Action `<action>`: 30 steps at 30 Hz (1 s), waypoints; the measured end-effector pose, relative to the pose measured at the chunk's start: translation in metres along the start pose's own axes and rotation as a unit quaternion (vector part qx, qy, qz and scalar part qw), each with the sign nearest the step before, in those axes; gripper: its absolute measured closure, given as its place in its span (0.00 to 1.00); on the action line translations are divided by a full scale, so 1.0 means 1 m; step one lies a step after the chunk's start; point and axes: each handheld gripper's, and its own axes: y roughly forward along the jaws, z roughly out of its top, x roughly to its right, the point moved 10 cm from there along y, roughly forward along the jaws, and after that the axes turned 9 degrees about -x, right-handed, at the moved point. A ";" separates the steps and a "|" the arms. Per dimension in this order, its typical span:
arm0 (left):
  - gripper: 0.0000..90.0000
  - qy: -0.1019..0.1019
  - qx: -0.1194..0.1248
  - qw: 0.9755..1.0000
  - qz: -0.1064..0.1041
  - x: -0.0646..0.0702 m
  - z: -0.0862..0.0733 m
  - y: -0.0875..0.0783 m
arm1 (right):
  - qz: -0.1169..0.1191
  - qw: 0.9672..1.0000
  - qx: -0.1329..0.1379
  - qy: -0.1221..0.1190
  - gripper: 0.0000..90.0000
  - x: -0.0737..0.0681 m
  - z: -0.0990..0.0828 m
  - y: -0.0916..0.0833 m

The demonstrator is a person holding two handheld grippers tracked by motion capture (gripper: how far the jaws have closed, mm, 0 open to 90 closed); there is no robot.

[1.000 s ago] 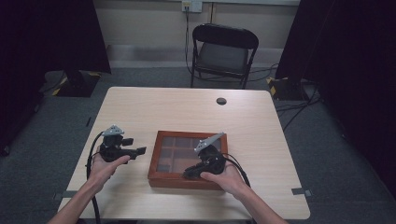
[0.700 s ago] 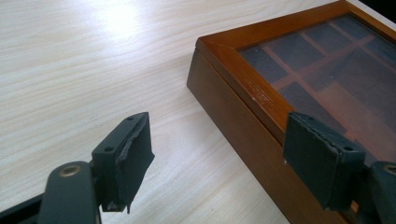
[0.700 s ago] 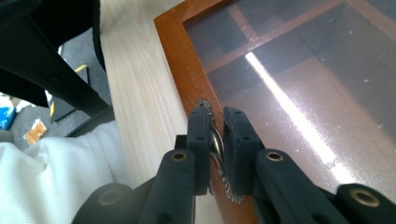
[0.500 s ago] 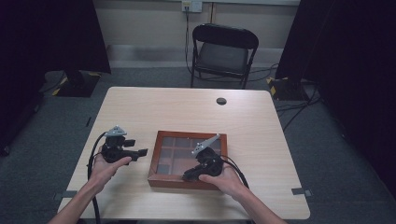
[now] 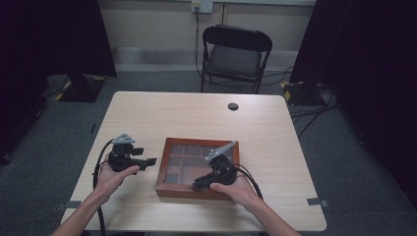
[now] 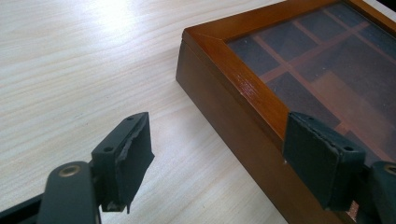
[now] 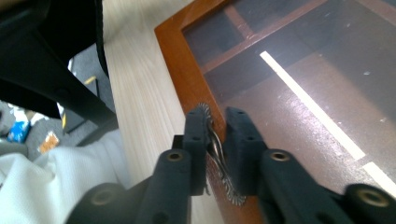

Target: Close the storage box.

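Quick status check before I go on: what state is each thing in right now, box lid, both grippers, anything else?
Wooden box: lid down, closed, flat on the table.
Metal clasp: pinched between the right gripper's jaws, at the box's front edge.
Right gripper: shut on the clasp.
Left gripper: open, jaws straddling the box's side, holding nothing.
Folding chair: unfolded, unoccupied.

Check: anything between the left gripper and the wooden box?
Nothing: in the high view, bare table separates the open left gripper from the wooden box.

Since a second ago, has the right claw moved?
Yes. The right claw has slid toward the person, from mid-lid to the near edge of the box, now pinching a small metal piece there.
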 end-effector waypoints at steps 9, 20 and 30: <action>0.26 -0.002 -0.003 1.000 -0.001 -0.001 -0.001 0.001 | -0.042 0.997 0.058 0.032 0.67 0.015 0.009 -0.022; 0.25 -0.001 -0.003 1.000 0.007 -0.002 -0.001 -0.001 | -0.142 0.978 0.126 0.089 0.39 0.051 -0.006 -0.071; 0.26 -0.009 -0.019 1.000 0.022 -0.009 -0.007 -0.002 | -0.195 0.950 0.165 0.177 0.20 0.090 -0.044 -0.111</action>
